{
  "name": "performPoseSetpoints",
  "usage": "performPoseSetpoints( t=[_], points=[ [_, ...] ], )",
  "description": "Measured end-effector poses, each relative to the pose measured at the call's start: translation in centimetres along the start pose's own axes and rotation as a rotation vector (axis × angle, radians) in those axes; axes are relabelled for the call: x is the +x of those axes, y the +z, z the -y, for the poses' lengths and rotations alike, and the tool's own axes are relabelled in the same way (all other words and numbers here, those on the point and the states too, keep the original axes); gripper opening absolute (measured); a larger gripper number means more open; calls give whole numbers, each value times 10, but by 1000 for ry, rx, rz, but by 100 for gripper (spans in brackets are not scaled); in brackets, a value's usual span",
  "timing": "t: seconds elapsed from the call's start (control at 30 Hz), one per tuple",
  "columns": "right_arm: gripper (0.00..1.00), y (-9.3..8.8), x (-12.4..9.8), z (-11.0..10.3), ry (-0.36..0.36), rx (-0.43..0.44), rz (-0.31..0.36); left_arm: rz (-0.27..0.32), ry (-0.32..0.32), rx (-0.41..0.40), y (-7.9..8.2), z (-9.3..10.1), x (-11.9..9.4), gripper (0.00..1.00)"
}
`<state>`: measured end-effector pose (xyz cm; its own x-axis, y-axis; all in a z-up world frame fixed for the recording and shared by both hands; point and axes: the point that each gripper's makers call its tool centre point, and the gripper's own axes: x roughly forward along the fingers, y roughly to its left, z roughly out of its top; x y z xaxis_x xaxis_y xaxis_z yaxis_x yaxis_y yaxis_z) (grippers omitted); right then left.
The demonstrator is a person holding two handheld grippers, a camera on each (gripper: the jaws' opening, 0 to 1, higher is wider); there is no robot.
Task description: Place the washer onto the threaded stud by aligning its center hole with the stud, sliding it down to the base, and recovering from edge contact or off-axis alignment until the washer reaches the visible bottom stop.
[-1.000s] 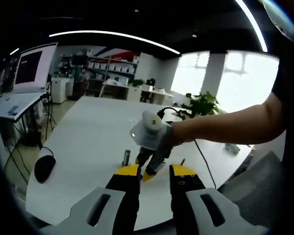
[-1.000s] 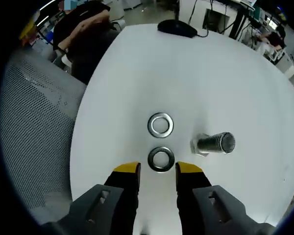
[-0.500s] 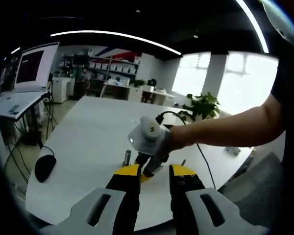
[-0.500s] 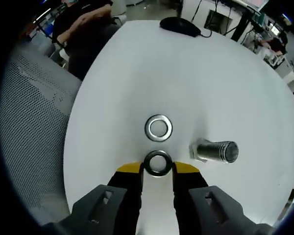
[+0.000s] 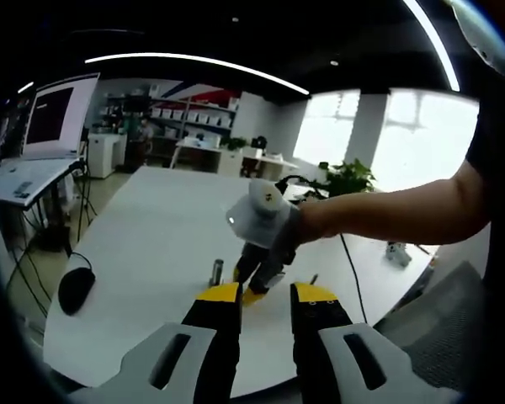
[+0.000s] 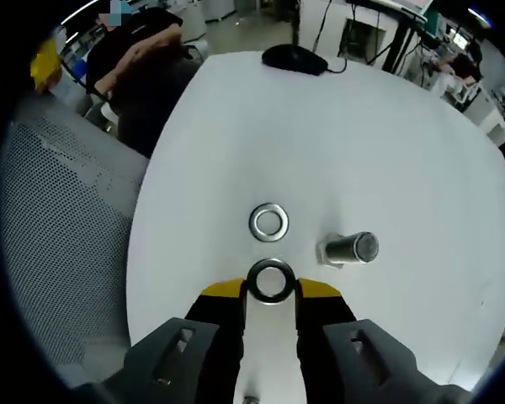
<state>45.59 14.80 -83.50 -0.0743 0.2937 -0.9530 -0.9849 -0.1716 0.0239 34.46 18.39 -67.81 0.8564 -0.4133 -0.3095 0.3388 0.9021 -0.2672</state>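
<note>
Taking the right gripper view from left to right: a grey mesh chair [image 6: 63, 252] sits off the table's edge, then the white table [image 6: 387, 151] opens out with a second washer [image 6: 268, 222] lying flat near the middle. Just below it the right gripper [image 6: 270, 290] has its jaws closed on the washer [image 6: 270, 280], pinching it by the rim on two opposite sides so the centre hole faces up and is left free to take the stud. Right of that stands the threaded stud [image 6: 348, 249], head down on the table and apart from both washers; the held washer is beside it, not yet over it, so the carry and lining-up are, I judge, the step in hand. A computer mouse [image 6: 294, 59] lies at the far edge

In the left gripper view the mouse [image 5: 76, 288] is at the left, the stud [image 5: 216, 271] upright further in, and the right gripper [image 5: 254, 290] reaches in from the right next to it. The left gripper [image 5: 265, 296] waits low with its jaws parted and nothing between them, probably held back to keep out of the way
</note>
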Motion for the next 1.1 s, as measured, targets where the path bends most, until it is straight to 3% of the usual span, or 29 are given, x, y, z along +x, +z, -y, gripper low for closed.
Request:
performPoseSetpoints(
  t=[0.33, 0.6, 1.1],
  points=[
    [23, 1, -28, 10, -28, 1, -12, -1, -9, 7, -1, 1, 0, 20],
    [23, 12, -50, 19, -61, -23, -3, 2, -11, 8, -1, 1, 0, 20],
    [23, 34, -52, 38, -66, -103, -24, 0, -10, 9, -1, 1, 0, 20]
  ],
)
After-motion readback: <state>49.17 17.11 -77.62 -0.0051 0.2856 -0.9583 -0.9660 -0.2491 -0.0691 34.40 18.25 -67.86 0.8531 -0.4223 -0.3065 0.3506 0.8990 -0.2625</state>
